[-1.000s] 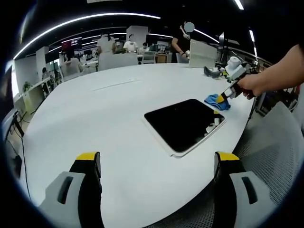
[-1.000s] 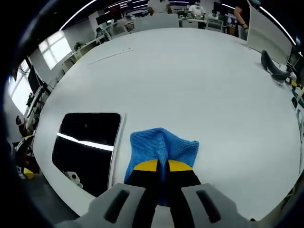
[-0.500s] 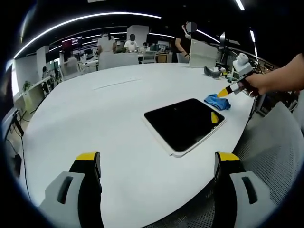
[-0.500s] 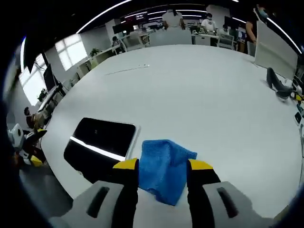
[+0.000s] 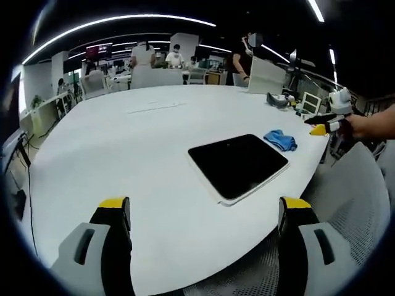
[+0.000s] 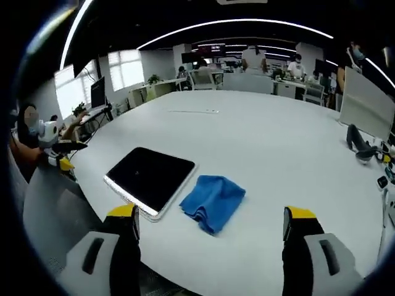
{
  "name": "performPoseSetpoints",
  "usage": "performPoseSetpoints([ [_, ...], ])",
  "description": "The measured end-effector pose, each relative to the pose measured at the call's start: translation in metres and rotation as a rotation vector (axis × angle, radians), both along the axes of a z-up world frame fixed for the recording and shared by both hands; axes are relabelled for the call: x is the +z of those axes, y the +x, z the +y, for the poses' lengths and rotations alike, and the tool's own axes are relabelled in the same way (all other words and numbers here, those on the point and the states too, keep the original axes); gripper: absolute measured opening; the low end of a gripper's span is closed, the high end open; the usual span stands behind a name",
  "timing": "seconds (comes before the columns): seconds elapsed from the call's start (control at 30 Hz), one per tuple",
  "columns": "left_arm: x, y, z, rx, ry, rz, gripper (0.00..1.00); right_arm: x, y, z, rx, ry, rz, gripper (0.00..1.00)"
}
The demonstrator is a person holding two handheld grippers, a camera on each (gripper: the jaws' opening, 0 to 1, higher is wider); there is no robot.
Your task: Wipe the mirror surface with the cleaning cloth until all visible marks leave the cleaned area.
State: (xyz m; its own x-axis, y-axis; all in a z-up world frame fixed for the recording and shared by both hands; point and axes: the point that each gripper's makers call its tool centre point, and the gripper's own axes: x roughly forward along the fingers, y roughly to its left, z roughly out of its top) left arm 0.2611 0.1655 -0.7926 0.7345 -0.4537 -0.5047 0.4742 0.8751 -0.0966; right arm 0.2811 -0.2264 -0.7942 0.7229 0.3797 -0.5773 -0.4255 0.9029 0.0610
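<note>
The mirror [image 5: 237,165], a dark rectangular pane in a white frame, lies flat on the white table [image 5: 123,148] near its rounded edge. The crumpled blue cloth [image 5: 280,139] rests on the table just beside the mirror's far corner. My left gripper [image 5: 205,206] is open and empty, well back from the mirror. A hand holds my right gripper [image 5: 321,125] off the table's edge, past the cloth. In the right gripper view the mirror [image 6: 151,177] sits left of the cloth [image 6: 213,196], and my right gripper [image 6: 211,214] is wide open, apart from the cloth.
A grey mesh chair [image 5: 349,203] stands at the table's edge. A black curved object [image 6: 358,139] and a white upright panel [image 5: 266,73] stand at the table's far side. Several people sit at desks in the background. A person [image 6: 28,151] holds the left gripper at the left.
My right gripper opened, let go of the blue cloth and drew back off the table. The cloth now lies loose beside the mirror. The left gripper shifted only slightly.
</note>
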Motion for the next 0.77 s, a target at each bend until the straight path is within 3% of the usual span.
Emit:
performPoseSetpoints([
  [0.13,-0.007,-0.001,0.001,0.008,0.000,-0.011,0.99,-0.003,-0.005,-0.003,-0.011,-0.006,-0.026,0.96],
  [0.2,-0.005,0.002,-0.001,0.021,-0.039,-0.001,0.99,-0.008,-0.006,-0.005,-0.024,0.016,-0.010,0.97],
  [0.33,-0.004,-0.002,-0.002,-0.002,0.003,-0.025,0.99,-0.013,-0.010,-0.005,-0.021,0.029,0.012,0.98],
  [0.43,-0.010,-0.005,0.006,0.041,0.026,0.025,0.99,-0.013,-0.010,-0.004,-0.006,0.029,0.010,0.98],
  [0.47,-0.008,-0.004,0.006,0.050,-0.001,0.032,0.99,-0.011,-0.010,0.000,0.015,0.029,0.001,0.98],
  [0.53,-0.004,-0.005,0.005,0.044,-0.021,0.007,0.99,-0.007,-0.007,0.002,0.052,-0.018,-0.032,0.98],
  [0.63,-0.011,-0.007,0.005,0.051,-0.020,0.048,0.99,-0.008,-0.007,0.004,0.040,-0.005,-0.010,0.98],
  [0.67,-0.009,-0.006,0.004,0.047,-0.015,0.035,0.99,-0.013,-0.010,0.004,0.018,0.012,0.037,0.98],
  [0.7,-0.002,-0.002,0.002,0.022,0.013,-0.033,0.99,-0.015,-0.011,0.005,0.015,0.020,0.051,0.98],
  [0.77,0.002,-0.002,-0.005,-0.022,0.017,-0.068,0.99,-0.014,-0.010,0.005,0.027,0.001,0.018,0.98],
])
